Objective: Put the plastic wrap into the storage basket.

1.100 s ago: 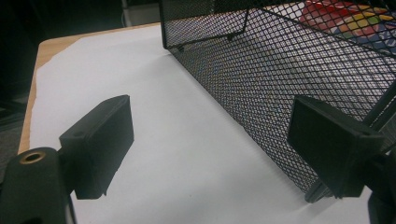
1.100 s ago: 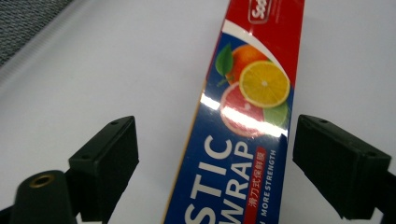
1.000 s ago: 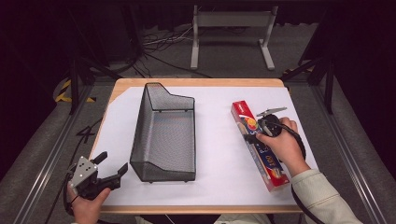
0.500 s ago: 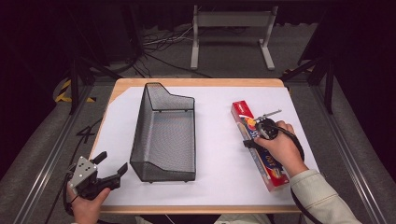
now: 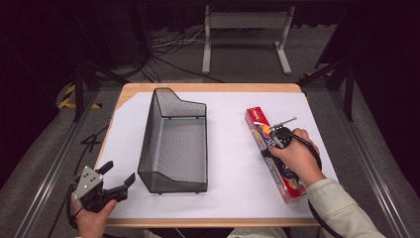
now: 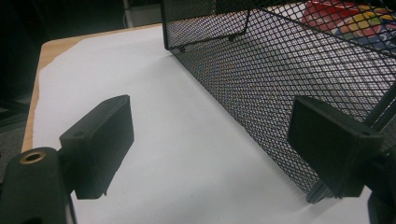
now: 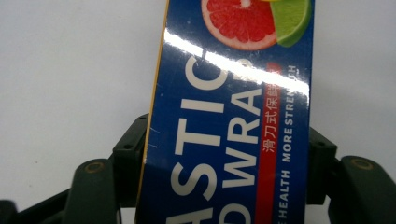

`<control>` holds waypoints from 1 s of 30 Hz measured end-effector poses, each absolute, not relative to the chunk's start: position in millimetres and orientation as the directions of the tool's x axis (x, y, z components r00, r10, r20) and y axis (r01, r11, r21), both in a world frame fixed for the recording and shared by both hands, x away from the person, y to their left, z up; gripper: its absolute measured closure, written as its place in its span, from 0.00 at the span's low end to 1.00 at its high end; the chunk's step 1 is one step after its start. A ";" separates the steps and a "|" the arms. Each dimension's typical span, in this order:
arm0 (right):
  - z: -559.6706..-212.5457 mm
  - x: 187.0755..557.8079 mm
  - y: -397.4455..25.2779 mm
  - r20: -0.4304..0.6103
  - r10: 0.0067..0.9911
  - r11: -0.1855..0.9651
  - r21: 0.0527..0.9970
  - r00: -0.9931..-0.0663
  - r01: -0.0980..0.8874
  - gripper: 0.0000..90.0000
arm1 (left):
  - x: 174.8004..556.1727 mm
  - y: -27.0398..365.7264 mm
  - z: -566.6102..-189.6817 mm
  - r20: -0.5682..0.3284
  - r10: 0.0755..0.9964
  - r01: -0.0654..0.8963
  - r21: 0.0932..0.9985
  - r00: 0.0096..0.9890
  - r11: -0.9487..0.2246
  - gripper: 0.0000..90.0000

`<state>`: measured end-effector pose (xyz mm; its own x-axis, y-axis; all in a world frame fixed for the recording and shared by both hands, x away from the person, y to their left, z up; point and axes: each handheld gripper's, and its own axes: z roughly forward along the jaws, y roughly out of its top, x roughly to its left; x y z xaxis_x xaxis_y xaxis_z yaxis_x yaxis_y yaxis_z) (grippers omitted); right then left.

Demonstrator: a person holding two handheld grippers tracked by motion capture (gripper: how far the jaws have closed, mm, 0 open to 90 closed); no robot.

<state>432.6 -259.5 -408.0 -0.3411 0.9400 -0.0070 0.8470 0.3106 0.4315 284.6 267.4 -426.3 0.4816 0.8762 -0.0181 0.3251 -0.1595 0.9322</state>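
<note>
**Plastic wrap box, held at the right of the counter**

Where the right claw (image 5: pixel 275 143) straddles it, the plastic wrap box (image 5: pixel 275 152) lies flat on the white sheet (image 5: pixel 228 148), a long narrow carton with red ends, a blue face, white lettering and a printed grapefruit and lime. In the right gripper view the jaws sit against both long sides of the box (image 7: pixel 229 116), closed on it.

The box lies lengthwise near-to-far, close to the counter's right edge (image 5: pixel 317 148); bare sheet separates it from the mesh basket (image 5: pixel 173 144) at centre. The left claw (image 5: pixel 115 182) hangs wide, holding nothing, at the near left corner just beside the basket's near end.

Against a second ago, the right hand (image 5: pixel 293 157) has slid slightly nearer along the box; box, basket and left claw are unmoved.
</note>
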 end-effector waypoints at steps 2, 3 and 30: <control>-407.3 431.9 -258.3 -0.014 0.945 0.301 0.431 -0.327 0.851 0.42 | 284.6 267.5 -426.4 -0.018 0.876 0.325 0.932 0.482 -0.160 0.17; -407.2 431.7 -258.3 -0.014 0.946 0.297 0.433 -0.324 0.851 0.43 | 284.6 267.5 -426.4 -0.018 0.876 0.326 0.932 0.482 -0.160 0.17; -342.5 422.9 -242.6 0.075 0.946 0.232 0.525 -0.316 0.819 0.43 | 283.8 267.1 -426.1 -0.015 0.878 0.325 0.932 0.478 -0.161 0.17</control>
<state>422.9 -242.6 -342.5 -0.3163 0.9457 0.0751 0.8187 0.2321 0.5253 283.8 267.1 -426.1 0.4785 0.8780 -0.0151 0.3245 -0.1609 0.9321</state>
